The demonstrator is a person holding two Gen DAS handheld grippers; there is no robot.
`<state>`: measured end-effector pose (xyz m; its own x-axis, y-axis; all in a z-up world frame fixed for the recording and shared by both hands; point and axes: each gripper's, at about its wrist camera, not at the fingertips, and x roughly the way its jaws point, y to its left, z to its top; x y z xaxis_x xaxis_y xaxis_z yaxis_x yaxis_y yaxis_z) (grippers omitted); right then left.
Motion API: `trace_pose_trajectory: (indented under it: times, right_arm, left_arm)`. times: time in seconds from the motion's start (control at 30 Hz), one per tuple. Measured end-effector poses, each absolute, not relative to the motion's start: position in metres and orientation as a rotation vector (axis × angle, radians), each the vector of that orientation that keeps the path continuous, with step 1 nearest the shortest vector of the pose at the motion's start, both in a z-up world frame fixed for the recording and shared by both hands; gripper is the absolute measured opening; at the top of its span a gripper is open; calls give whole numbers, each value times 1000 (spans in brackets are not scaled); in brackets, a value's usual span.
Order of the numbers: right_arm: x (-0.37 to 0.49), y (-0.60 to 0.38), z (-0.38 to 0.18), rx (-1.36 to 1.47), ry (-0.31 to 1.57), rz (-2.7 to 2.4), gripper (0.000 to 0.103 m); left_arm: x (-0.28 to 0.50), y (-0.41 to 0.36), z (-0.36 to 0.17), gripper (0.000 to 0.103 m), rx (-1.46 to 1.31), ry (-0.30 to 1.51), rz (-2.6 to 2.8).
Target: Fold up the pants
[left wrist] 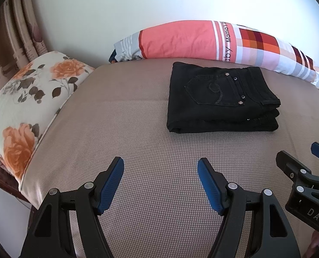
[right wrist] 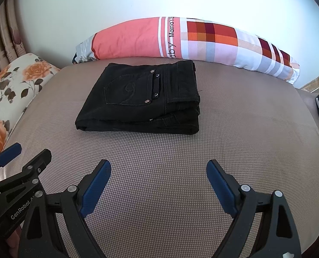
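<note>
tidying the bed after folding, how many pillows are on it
2: a floral pillow at the mattress's left edge, and a long pink and plaid pillow along the wall behind the folded black pants. Others may lie outside the frames.

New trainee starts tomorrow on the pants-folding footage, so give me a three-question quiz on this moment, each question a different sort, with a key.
1. True or false: the black pants lie spread out flat at full length on the bed.
2. Multiple choice: what is between the fingers of the left gripper? A) the pants B) nothing C) the floral pillow
3. Short answer: what lies directly behind the pants, along the wall?

Key
1. False: they are a folded stack with a back pocket on top.
2. B: both it and the right gripper are open, short of the pants.
3. The long pink and plaid pillow.
</note>
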<state>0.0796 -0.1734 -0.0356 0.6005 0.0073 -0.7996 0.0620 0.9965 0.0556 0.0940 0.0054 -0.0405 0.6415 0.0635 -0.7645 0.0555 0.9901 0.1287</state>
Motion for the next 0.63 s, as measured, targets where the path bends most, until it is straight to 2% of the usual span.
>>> trace_pose_trajectory:
  times: [0.63]
  right_arm:
    - [80,-178,-39,99,936,-37,88]
  left_arm:
    - [98,0,-44,72,150,887,-21]
